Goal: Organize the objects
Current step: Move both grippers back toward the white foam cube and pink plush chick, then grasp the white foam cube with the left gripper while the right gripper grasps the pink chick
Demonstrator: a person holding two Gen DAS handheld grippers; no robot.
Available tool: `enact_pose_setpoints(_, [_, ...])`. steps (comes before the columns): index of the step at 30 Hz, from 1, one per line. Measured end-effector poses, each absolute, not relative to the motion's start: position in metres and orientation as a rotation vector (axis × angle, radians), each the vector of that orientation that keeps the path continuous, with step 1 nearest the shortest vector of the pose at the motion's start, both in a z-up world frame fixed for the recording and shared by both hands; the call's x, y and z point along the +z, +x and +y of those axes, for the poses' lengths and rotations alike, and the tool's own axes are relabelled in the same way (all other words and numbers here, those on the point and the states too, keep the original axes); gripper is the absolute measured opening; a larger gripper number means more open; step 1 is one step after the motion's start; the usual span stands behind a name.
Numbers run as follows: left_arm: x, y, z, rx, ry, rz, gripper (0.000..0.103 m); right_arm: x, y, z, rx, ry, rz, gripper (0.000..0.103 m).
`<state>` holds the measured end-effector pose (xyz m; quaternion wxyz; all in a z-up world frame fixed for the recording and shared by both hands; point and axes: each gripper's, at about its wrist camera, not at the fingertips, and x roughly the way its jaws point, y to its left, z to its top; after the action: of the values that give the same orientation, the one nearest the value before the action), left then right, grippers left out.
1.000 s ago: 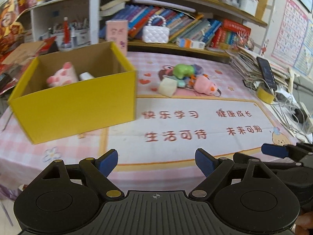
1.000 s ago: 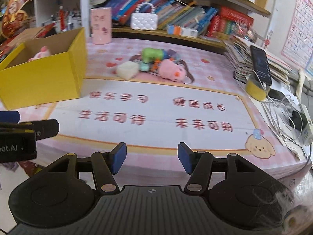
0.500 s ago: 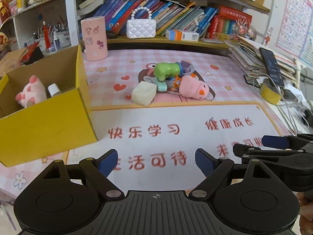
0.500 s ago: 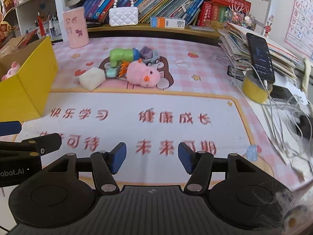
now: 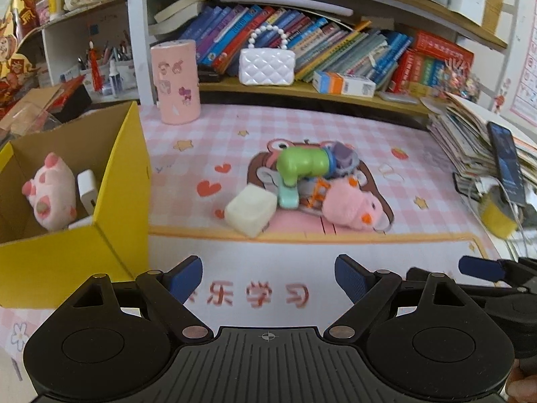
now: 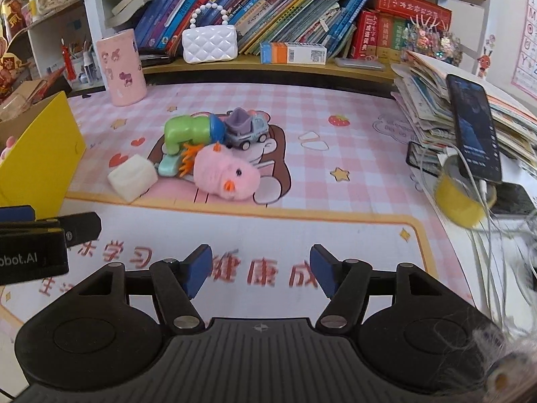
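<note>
Toy pile (image 5: 312, 184) on pink mat (image 5: 386, 134): pink plush pig (image 6: 226, 176), green toy (image 6: 186, 131), grey truck (image 6: 248, 131), white block (image 5: 250, 210) touching. Yellow box (image 5: 120, 201) left of pile holds 2nd plush (image 5: 52, 193). L gripper (image 5: 268, 278) wide, empty; R gripper (image 6: 260, 268) opening, nothing between jaws. Both short of pile.

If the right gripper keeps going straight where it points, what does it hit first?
Probably the mat itself; nothing stands between the right gripper, jaws opening and empty, and the pink pig beyond, slightly left. Depth is unclear.
</note>
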<state>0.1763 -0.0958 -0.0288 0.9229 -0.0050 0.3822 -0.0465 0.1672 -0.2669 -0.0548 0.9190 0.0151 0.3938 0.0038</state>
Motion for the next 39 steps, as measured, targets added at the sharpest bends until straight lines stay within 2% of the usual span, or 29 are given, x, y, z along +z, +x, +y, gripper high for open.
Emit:
enact_pose_setpoints(5, [-0.033, 0.203, -0.097, -0.039, -0.026, 0.778, 0.087, -0.061, 0.190, -0.271, 0.029, 0.024, 0.795, 0.064])
enact_pose_setpoints(11, [-0.055, 0.240, -0.097, 0.018, -0.030, 0.816, 0.081, -0.072, 0.219, -0.269, 0.084, -0.027, 0.774, 0.069])
enact_pose_setpoints(22, [-0.092, 0.289, -0.110, 0.053, 0.066, 0.878, 0.080, -0.090, 0.262, -0.253, 0.209, -0.213, 0.744, 0.076])
enact_pose_setpoints(24, [-0.096, 0.295, -0.111, 0.053, 0.076, 0.888, 0.073, -0.093, 0.270, -0.250, 0.226, -0.228, 0.749, 0.076])
enact_pose_setpoints(28, [-0.099, 0.300, -0.112, 0.041, 0.069, 0.892, 0.064, -0.097, 0.282, -0.245, 0.273, -0.239, 0.741, 0.076])
enact_pose_setpoints(29, [-0.099, 0.300, -0.113, 0.035, 0.065, 0.889, 0.056, -0.097, 0.284, -0.244, 0.283, -0.244, 0.736, 0.075])
enact_pose_setpoints(31, [-0.098, 0.300, -0.116, 0.026, 0.064, 0.889, 0.050, -0.099, 0.288, -0.242, 0.313, -0.241, 0.738, 0.073])
enact_pose_setpoints(32, [-0.098, 0.300, -0.117, 0.023, 0.070, 0.889, 0.046, -0.099, 0.290, -0.241, 0.324, -0.234, 0.747, 0.065])
enact_pose_setpoints(33, [-0.097, 0.299, -0.117, 0.021, 0.066, 0.889, 0.045, -0.099, 0.292, -0.242, 0.346, -0.215, 0.758, 0.046])
enact_pose_setpoints(34, [-0.095, 0.299, -0.115, 0.018, 0.056, 0.895, 0.042, -0.099, 0.293, -0.241, 0.366, -0.203, 0.772, 0.043])
enact_pose_setpoints(39, [-0.079, 0.286, -0.105, -0.004, -0.021, 0.886, 0.038, -0.092, 0.286, -0.247, 0.352, -0.140, 0.776, 0.043])
